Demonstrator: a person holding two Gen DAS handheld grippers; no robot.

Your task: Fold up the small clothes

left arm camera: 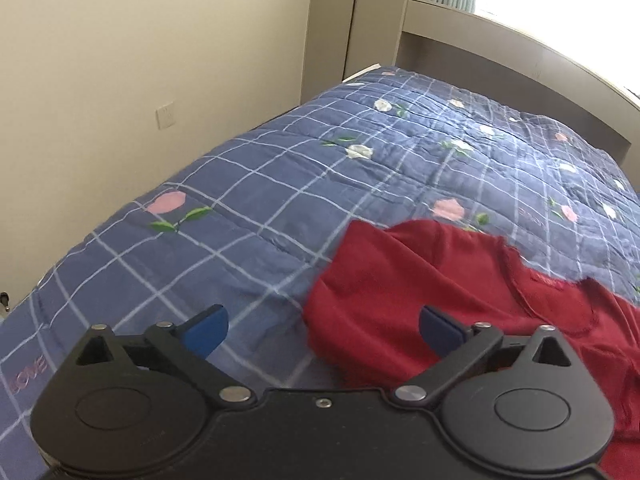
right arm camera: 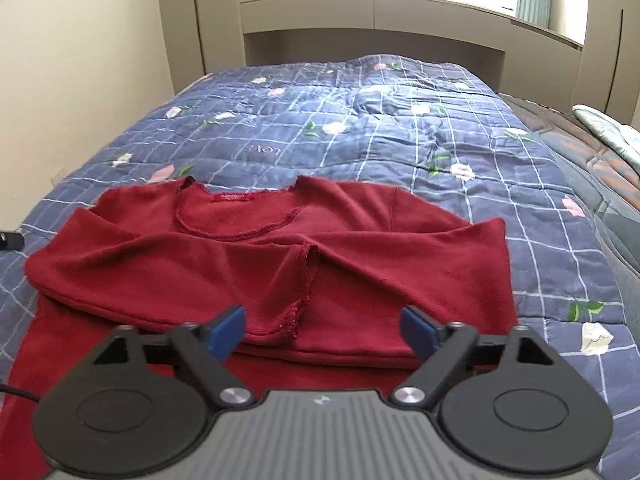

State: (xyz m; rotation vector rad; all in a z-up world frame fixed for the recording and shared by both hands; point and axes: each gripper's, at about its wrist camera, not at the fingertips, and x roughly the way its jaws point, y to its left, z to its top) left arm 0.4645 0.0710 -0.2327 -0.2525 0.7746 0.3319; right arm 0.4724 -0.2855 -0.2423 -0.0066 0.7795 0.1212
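Observation:
A dark red long-sleeved top lies flat on the blue checked quilt, neckline away from me, both sleeves folded across its chest. My right gripper is open and empty, hovering just above the top's lower middle. My left gripper is open and empty, over the top's left folded edge, with its left finger above bare quilt.
The bed runs to a beige headboard shelf under a bright window. A beige wall runs along the bed's left side. A second mattress with a pale folded cloth lies at the right. A black cable crosses the top's lower left.

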